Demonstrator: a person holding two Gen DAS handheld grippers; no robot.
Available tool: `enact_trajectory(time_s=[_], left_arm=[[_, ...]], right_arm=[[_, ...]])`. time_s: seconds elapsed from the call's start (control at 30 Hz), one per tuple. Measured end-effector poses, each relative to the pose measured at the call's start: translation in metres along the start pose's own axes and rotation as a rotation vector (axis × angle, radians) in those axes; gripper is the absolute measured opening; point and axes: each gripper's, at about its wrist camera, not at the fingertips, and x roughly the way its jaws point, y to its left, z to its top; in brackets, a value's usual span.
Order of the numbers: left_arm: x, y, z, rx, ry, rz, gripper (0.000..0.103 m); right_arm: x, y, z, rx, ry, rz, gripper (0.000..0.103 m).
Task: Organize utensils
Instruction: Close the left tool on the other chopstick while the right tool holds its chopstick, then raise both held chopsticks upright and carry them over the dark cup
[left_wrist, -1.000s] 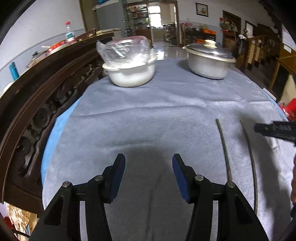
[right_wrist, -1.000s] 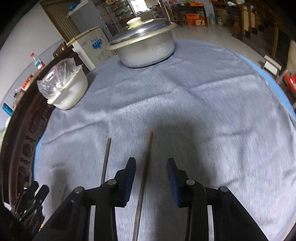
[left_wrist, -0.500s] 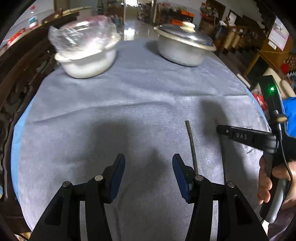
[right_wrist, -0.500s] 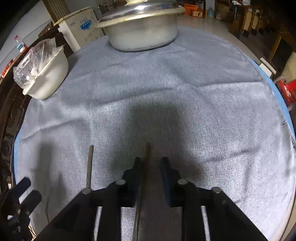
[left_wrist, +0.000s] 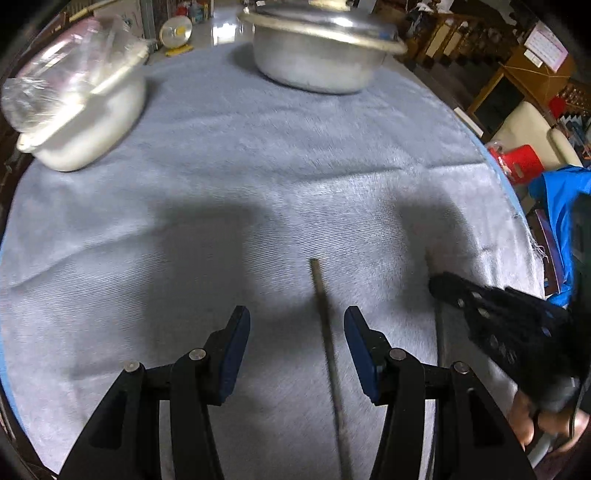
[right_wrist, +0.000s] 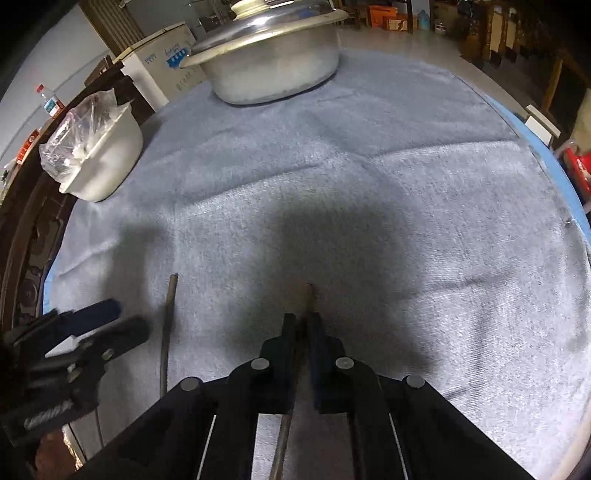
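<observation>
The left gripper (left_wrist: 295, 339), jaws wide, straddled the left chopstick (left_wrist: 327, 332), running near-to-far, while the right gripper (right_wrist: 303, 325) pinched the right chopstick (right_wrist: 307, 295).

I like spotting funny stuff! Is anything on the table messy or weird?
Nothing is spilled or broken. The two chopsticks lie apart on the cloth: the right gripper pinches one, and the other lies loose between the open left gripper's fingers. The white bowl has crinkly plastic over it.
</observation>
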Motion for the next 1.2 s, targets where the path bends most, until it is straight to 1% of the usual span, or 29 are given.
enact_trajectory(time_s=[0.13,0.17,0.27,0.33,0.37,0.4,0.43,0.5,0.57,0.63,0.77,0.87,1.0,1.1,1.2], left_arm=[[0.016,-0.003,0.007,-0.01,0.034,0.007,0.054],[0.015,-0.004,0.008,-0.008,0.015,0.014,0.053],[0.018,-0.007,0.012,-0.003,0.02,0.012,0.053],[0.019,-0.01,0.013,0.008,0.021,0.024,0.052],[0.019,-0.012,0.014,0.021,0.02,0.034,0.047],[0.02,-0.014,0.014,0.034,0.018,0.042,0.039],[0.02,-0.016,0.014,0.043,0.015,0.05,0.034],[0.021,-0.016,0.014,0.043,0.008,0.055,0.012],[0.02,-0.013,0.014,0.032,0.001,0.04,0.007],[0.019,-0.009,0.01,0.021,-0.006,0.025,0.006],[0.014,0.002,0.002,0.001,-0.017,0.032,0.005],[0.01,0.016,-0.004,-0.033,-0.021,0.029,0.005],[-0.005,0.032,-0.013,-0.073,-0.048,0.033,0.005],[-0.016,0.04,-0.017,-0.092,-0.06,0.036,0.005],[-0.032,0.045,-0.025,-0.105,-0.085,0.04,0.005]], right_arm=[[-0.004,-0.007,-0.004,-0.018,0.005,0.009,0.008],[-0.004,-0.009,-0.005,-0.019,0.007,0.015,0.008],[-0.008,-0.016,-0.007,-0.003,0.014,0.038,0.008],[-0.009,-0.017,-0.008,-0.003,0.017,0.039,0.008],[-0.01,-0.016,-0.008,-0.002,0.017,0.037,0.008],[-0.01,-0.016,-0.008,-0.004,0.016,0.033,0.008],[-0.011,-0.015,-0.009,-0.007,0.014,0.03,0.008],[-0.011,-0.014,-0.009,-0.013,0.008,0.025,0.008],[-0.012,-0.013,-0.011,-0.016,0.001,0.019,0.008],[-0.012,-0.012,-0.013,-0.019,-0.008,0.011,0.008],[-0.01,-0.008,-0.015,-0.026,-0.023,0.001,0.006],[-0.01,-0.01,-0.016,-0.012,-0.029,0.029,0.006],[-0.018,-0.013,-0.02,0.001,-0.049,0.058,0.006],[-0.027,-0.012,-0.021,-0.006,-0.069,0.075,0.006],[-0.043,-0.015,-0.02,-0.002,-0.106,0.118,0.006]])
